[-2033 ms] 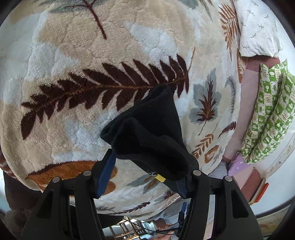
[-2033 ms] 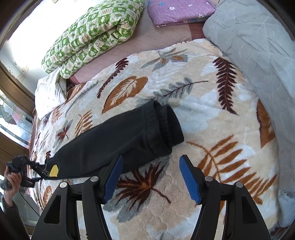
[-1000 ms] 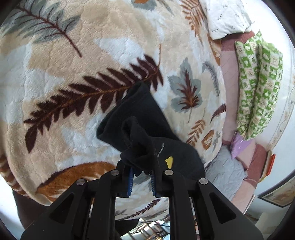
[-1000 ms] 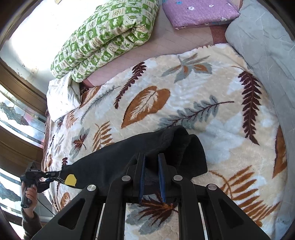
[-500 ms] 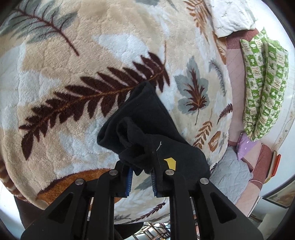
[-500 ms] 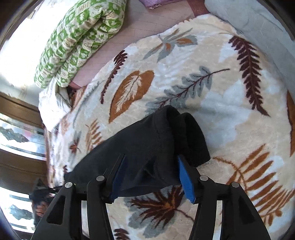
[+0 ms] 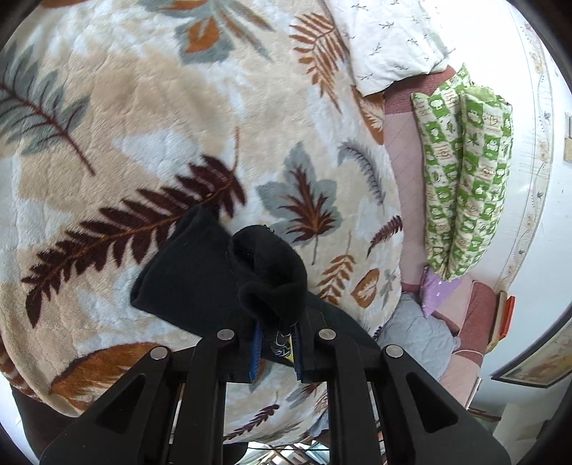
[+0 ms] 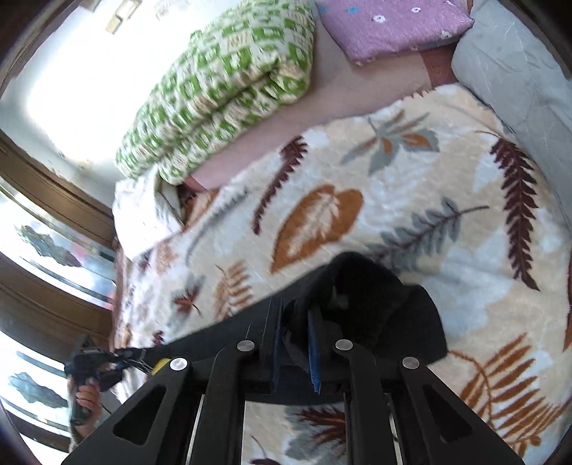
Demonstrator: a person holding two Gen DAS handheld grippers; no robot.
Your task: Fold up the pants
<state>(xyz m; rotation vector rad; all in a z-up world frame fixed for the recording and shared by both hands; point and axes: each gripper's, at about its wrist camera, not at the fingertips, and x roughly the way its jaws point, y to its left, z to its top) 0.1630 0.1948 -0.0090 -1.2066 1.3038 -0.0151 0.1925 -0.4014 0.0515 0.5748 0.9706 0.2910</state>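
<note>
Black pants (image 7: 186,282) lie stretched across a leaf-patterned blanket (image 7: 143,118) on a bed. My left gripper (image 7: 275,343) is shut on one end of the pants, and a bunched fold of black cloth rises just above its fingers. My right gripper (image 8: 295,339) is shut on the other end of the pants (image 8: 386,304), where the cloth is lifted and bunched. In the right wrist view the pants run off to the lower left toward the left gripper, held in a hand there.
A green patterned quilt (image 8: 221,82), a purple pillow (image 8: 389,25) and a grey cover (image 8: 518,71) lie at the far side of the bed. A white pillow (image 7: 389,39) sits at the blanket's edge. Windows with wooden frames (image 8: 53,229) are at the left.
The right gripper was open around the pants' end half a second ago and is now shut on it. The left gripper has stayed shut on the pants and lifted its end slightly.
</note>
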